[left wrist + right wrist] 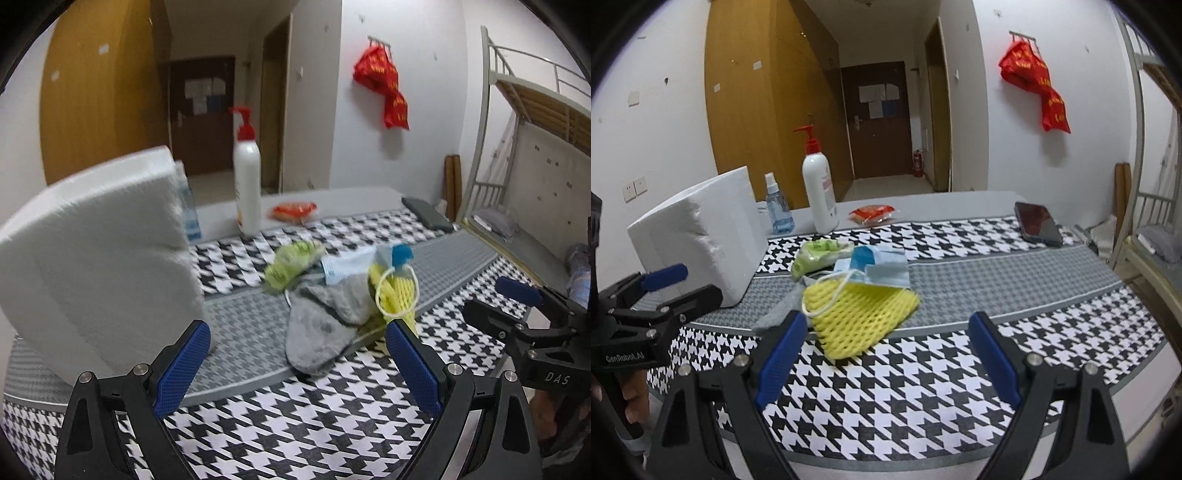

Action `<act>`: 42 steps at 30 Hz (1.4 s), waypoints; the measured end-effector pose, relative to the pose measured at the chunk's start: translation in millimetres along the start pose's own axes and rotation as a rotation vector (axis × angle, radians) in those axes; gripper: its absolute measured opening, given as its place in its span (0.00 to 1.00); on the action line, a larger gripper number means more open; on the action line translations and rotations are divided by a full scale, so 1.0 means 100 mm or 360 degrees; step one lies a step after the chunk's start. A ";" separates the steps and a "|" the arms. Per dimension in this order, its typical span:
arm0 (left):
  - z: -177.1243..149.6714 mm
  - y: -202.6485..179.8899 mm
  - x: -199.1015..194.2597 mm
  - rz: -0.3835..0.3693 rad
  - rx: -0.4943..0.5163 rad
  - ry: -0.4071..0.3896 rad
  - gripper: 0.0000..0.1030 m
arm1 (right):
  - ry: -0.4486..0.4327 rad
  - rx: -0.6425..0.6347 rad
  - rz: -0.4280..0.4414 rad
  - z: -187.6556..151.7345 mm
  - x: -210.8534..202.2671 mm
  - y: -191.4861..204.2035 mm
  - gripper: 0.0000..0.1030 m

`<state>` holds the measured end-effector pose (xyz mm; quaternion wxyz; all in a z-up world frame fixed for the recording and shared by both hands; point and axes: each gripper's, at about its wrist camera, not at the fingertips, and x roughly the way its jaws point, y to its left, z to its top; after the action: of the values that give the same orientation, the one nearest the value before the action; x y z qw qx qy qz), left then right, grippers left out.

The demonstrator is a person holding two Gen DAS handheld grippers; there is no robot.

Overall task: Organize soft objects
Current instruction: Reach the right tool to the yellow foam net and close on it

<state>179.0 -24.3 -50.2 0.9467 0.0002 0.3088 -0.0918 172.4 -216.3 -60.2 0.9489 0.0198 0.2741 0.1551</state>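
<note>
A pile of soft things lies mid-table: a grey sock (pixel 325 325), a yellow foam net (pixel 860 317), blue face masks (pixel 882 267) and a green packet (pixel 816 254). A white foam box (pixel 701 236) stands to their left. My left gripper (pixel 295 365) is open and empty, just short of the sock. My right gripper (pixel 890 354) is open and empty, just short of the yellow net. Each gripper shows at the edge of the other's view.
A white pump bottle (pixel 818 192), a blue spray bottle (pixel 777 210) and a red packet (pixel 873 214) stand at the table's back. A dark phone (pixel 1038 223) lies at the back right. A bunk bed frame (pixel 524 147) is on the right.
</note>
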 end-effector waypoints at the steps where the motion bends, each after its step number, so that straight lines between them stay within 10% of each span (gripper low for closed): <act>1: -0.01 -0.02 0.02 -0.0006 0.0007 0.0014 0.93 | 0.0015 0.0000 0.0008 -0.01 0.03 0.00 0.89; 21: 0.06 -0.13 0.66 -0.0050 0.0073 0.0296 0.86 | 0.0175 0.0023 0.0000 -0.04 0.37 -0.12 0.89; 42: -0.02 -0.05 0.81 -0.0111 0.0047 0.0372 0.18 | 0.0288 -0.0018 0.0080 -0.02 0.64 -0.07 0.89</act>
<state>241.4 -43.3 -99.1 0.9004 0.0142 0.4155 -0.1285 224.5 -203.8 -95.4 0.9162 0.0072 0.3572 0.1816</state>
